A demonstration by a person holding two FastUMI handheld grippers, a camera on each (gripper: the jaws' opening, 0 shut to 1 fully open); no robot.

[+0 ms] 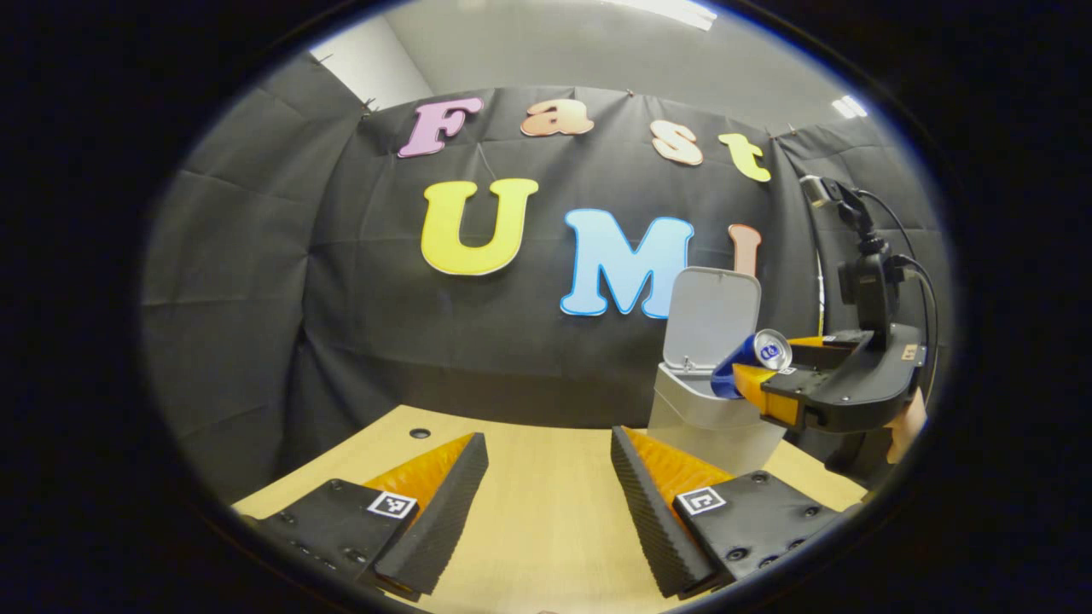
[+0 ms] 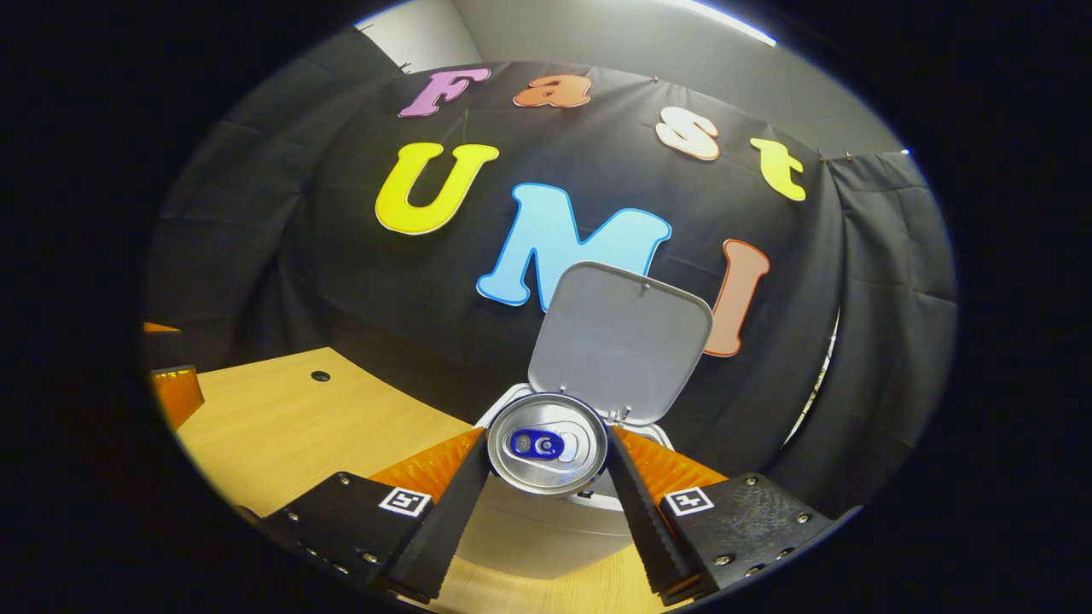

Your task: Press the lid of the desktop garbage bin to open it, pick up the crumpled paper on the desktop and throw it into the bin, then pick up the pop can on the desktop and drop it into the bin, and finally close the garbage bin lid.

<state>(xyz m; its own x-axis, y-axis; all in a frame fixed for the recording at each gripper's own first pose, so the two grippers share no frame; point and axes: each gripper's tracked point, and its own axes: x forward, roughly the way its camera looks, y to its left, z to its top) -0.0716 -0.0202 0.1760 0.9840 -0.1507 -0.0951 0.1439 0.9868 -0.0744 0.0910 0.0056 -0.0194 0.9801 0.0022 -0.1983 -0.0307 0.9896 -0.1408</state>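
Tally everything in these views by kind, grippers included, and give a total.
Grippers: 2, the left gripper open over the table, the right gripper shut on the can
Pop cans: 1, the pop can held at the bin's mouth
Garbage bins: 1, the garbage bin with its lid raised
Tables: 1
Total: 5

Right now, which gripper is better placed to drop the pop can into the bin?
Right. The right gripper is shut on the pop can, at the bin with its lid up. The left gripper is open, holding nothing, above the table.
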